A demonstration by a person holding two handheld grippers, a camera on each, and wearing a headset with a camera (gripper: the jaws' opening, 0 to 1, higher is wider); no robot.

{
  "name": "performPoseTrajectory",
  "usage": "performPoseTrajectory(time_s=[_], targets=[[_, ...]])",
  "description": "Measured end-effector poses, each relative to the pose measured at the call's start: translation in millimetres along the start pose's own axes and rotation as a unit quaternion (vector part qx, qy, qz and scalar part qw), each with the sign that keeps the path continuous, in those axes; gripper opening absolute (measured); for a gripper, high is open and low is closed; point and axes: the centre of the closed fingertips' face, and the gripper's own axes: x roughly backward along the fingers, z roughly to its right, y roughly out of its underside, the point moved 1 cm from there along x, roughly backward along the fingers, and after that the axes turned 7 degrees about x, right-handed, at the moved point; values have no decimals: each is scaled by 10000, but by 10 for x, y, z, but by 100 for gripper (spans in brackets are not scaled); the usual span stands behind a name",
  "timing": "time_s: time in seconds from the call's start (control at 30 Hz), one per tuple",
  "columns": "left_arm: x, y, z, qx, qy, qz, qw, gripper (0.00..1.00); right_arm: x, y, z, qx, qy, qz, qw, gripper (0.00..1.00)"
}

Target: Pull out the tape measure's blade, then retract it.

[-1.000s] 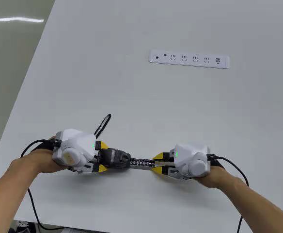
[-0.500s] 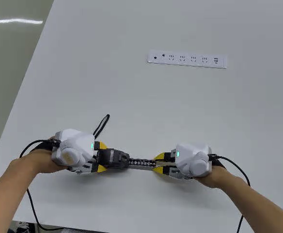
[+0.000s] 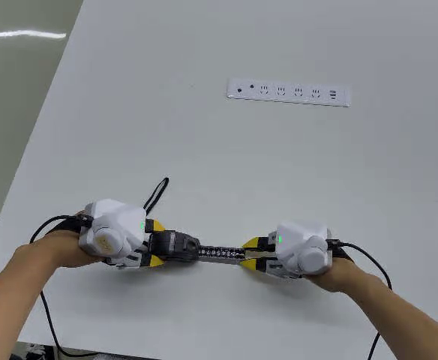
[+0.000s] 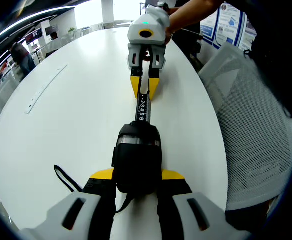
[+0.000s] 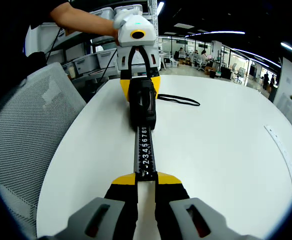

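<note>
My left gripper (image 4: 138, 176) clamps the hard tape measure (image 4: 137, 150) case by the table's (image 3: 204, 135) near edge; my right gripper (image 5: 146, 180) pinches the thin, springy blade (image 5: 144, 147) at its tip, where it could slip

- Table (image 3: 204, 150): smooth white top, matt with a faint sheen.
- Tape measure (image 4: 137, 160): black plastic case, slightly glossy.
- Blade (image 5: 144, 150): dark and matt, with white printed numerals.
- Left gripper (image 3: 157, 242) and right gripper (image 3: 250, 253): glossy white plastic shells, yellow jaws.
- Power strip (image 3: 288, 92), upper right of the head view: smooth white plastic.
- Chair (image 4: 256, 125), right of the left gripper view: grey mesh cloth.
</note>
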Motion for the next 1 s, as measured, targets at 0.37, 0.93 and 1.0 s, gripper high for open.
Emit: performPoseTrajectory(time_s=[0.37,0.93,1.0], targets=[[2,1,-2,-2,6,-15,10000,27,51,33,-5,1,5,-10,10000,9],[1,8,4,-10,-14,-34,10000,27,131,97,-11,2,13,-27,10000,9],[0,5,5,-14,-11,-39,10000,27,138,107,-15,-1,13,-28,10000,9]])
